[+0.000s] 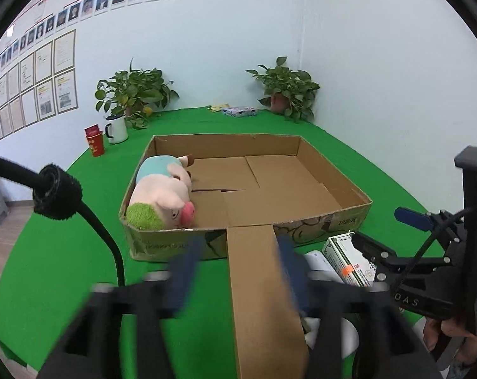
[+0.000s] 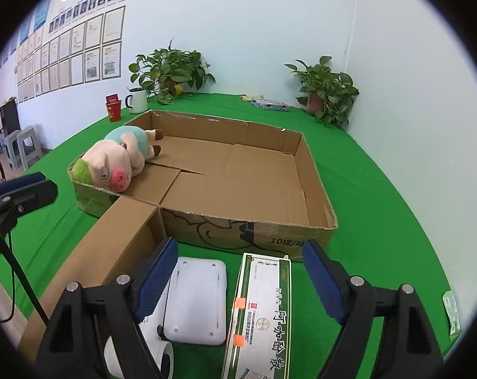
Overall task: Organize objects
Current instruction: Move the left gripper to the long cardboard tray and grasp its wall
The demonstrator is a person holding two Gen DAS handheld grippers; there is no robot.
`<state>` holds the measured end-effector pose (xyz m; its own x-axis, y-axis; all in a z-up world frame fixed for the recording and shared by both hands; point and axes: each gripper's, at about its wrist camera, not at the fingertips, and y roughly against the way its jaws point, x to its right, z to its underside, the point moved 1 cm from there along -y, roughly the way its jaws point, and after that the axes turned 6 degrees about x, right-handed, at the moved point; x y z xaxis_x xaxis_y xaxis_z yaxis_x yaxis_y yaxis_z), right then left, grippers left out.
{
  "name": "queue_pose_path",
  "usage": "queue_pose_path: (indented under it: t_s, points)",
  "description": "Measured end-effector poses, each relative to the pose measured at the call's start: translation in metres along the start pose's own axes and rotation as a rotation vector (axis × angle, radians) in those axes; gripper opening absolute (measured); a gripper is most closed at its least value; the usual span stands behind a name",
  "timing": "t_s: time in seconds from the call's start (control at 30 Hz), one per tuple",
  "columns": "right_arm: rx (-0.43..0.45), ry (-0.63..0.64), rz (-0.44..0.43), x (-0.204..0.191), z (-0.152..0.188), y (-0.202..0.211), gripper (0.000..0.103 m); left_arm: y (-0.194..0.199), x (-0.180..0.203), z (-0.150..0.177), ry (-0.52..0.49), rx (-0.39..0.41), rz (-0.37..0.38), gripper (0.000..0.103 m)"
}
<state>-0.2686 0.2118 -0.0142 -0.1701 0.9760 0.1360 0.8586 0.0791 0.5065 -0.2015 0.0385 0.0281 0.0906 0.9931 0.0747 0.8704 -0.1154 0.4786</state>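
A plush pig (image 1: 162, 195) (image 2: 118, 161) with a green tuft lies on its side in the near left corner of a shallow cardboard box (image 1: 336, 218) (image 2: 263, 237). The box's front flap (image 1: 257, 278) (image 2: 112, 246) folds out over the green table. My left gripper (image 1: 236, 268) is blurred and open, its fingers astride that flap. My right gripper (image 2: 240, 278) is open above a green-and-white medicine box (image 2: 260, 312) (image 1: 345, 259); its pads stand clear of the box's sides. A white device (image 2: 197, 300) lies just left of the medicine box, by the left finger.
Two potted plants (image 2: 172, 69) (image 2: 327, 91), a white mug (image 2: 137, 99) and a red cup (image 2: 113, 109) stand behind the box. A tissue pack (image 2: 270, 104) lies at the back. A small packet (image 2: 451, 312) lies at the right edge. Grey stools (image 2: 23, 148) stand off the table's left.
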Motion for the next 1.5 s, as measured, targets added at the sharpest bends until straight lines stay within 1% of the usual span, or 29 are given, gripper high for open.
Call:
queue_pose_path:
  t_s: [0.03,0.1,0.17,0.23,0.33,0.4,0.47,0.53,0.57,0.6,0.63,0.77,0.9,1.0,1.07,1.13,1.2,1.27,1.4,1.5]
  points:
    - [-0.001,-0.002,-0.008,0.000,0.003,0.001,0.082,0.006,0.000,0.002,0.020,0.018,0.013,0.086]
    - [0.012,-0.020,-0.071,0.001,0.011,0.006,0.082,0.016,0.003,0.005,0.028,0.014,0.051,0.087]
    - [0.040,-0.023,-0.146,0.003,0.022,0.016,0.082,0.024,0.009,0.011,-0.005,-0.013,0.066,0.087]
    - [0.052,0.006,-0.190,0.000,0.034,0.023,0.082,0.026,0.021,0.023,-0.060,-0.053,0.078,0.087]
    - [0.026,0.016,-0.261,-0.002,0.054,0.029,0.082,0.021,0.037,0.042,-0.131,-0.100,0.059,0.087]
    - [-0.003,0.006,-0.295,-0.004,0.065,0.029,0.082,0.017,0.045,0.052,-0.153,-0.127,0.074,0.086]
    - [-0.026,-0.002,-0.300,-0.006,0.072,0.027,0.082,0.012,0.049,0.060,-0.158,-0.156,0.094,0.084]
    - [-0.040,-0.011,-0.300,-0.007,0.077,0.026,0.082,0.005,0.051,0.065,-0.183,-0.180,0.073,0.075]
    - [-0.046,-0.023,-0.301,-0.006,0.078,0.025,0.082,0.001,0.051,0.066,-0.201,-0.194,0.049,0.064]
    - [-0.047,-0.040,-0.312,-0.006,0.078,0.024,0.082,-0.004,0.050,0.069,-0.221,-0.210,0.023,0.058]
    - [-0.049,-0.054,-0.323,-0.006,0.078,0.024,0.082,-0.010,0.048,0.070,-0.224,-0.224,0.024,0.058]
    - [-0.054,-0.040,-0.343,-0.012,0.078,0.021,0.082,-0.014,0.037,0.069,-0.158,-0.233,0.056,0.053]
    - [-0.069,-0.055,-0.373,-0.018,0.078,0.019,0.082,-0.005,0.028,0.064,-0.103,-0.233,0.059,0.038]
    - [-0.070,-0.091,-0.409,-0.024,0.074,0.019,0.082,0.001,0.019,0.060,-0.067,-0.236,0.059,0.033]
    - [-0.060,-0.091,-0.433,-0.030,0.071,0.021,0.082,0.006,0.013,0.058,-0.037,-0.239,0.063,0.029]
    - [-0.056,-0.088,-0.463,-0.037,0.068,0.023,0.082,0.012,0.004,0.057,-0.014,-0.234,0.053,0.026]
    - [-0.065,-0.088,-0.495,-0.045,0.067,0.023,0.082,0.018,-0.005,0.056,0.007,-0.227,0.035,0.017]
    - [-0.076,-0.086,-0.518,-0.052,0.066,0.022,0.082,0.021,-0.015,0.057,0.030,-0.229,0.013,0.013]
    - [-0.090,-0.082,-0.572,-0.070,0.063,0.025,0.082,0.022,-0.040,0.066,0.095,-0.250,-0.013,0.010]
    - [-0.107,-0.050,-0.577,-0.086,0.060,0.025,0.082,0.019,-0.054,0.075,0.151,-0.282,-0.014,0.007]
